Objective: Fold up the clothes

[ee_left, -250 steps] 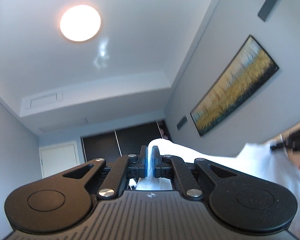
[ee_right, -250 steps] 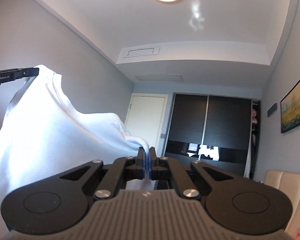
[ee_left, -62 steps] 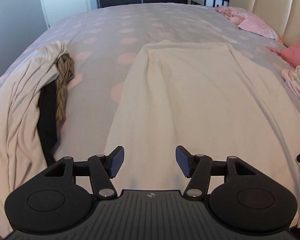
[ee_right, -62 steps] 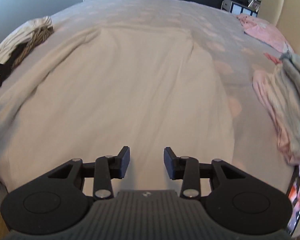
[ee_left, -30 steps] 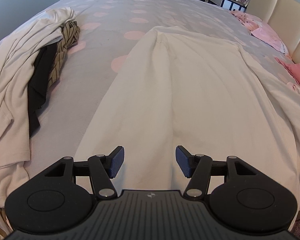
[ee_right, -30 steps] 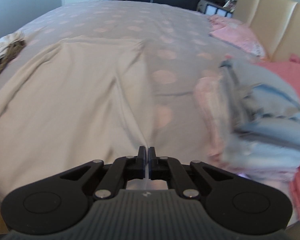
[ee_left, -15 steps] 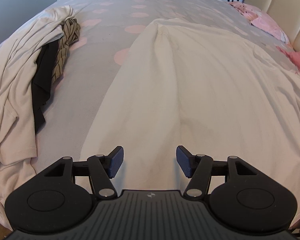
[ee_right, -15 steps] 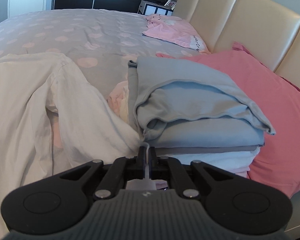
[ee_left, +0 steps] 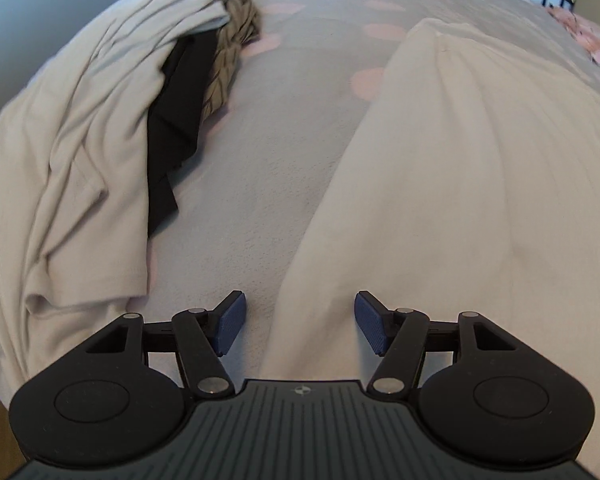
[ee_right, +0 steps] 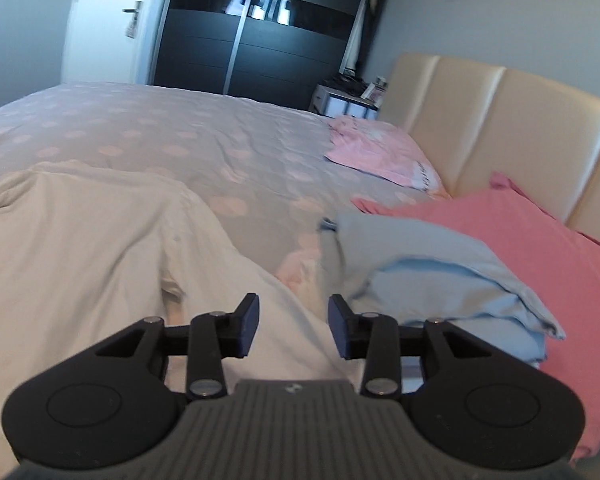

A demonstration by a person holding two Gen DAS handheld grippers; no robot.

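Note:
A cream-white garment (ee_left: 460,184) lies spread flat on the dotted grey bed (ee_left: 260,152). My left gripper (ee_left: 298,324) hangs low over the garment's near left edge; its jaws are closing, the cloth edge lies between them, and the pads do not press on it. In the right wrist view the same garment (ee_right: 100,232) runs to a sleeve at its right side. My right gripper (ee_right: 292,326) sits over that sleeve with its jaws opening and the cloth loose beneath them.
A heap of unfolded clothes (ee_left: 80,152), beige, black and striped, lies at the bed's left edge. A folded grey and blue stack (ee_right: 432,280) rests beside pink pillows (ee_right: 520,248) by the padded headboard (ee_right: 480,120). A dark wardrobe (ee_right: 260,28) stands behind the bed.
My right gripper, shut on the garment's right sleeve half a second ago, has opened and tilted up. My left gripper has dropped lower and shifted left toward the garment's left edge.

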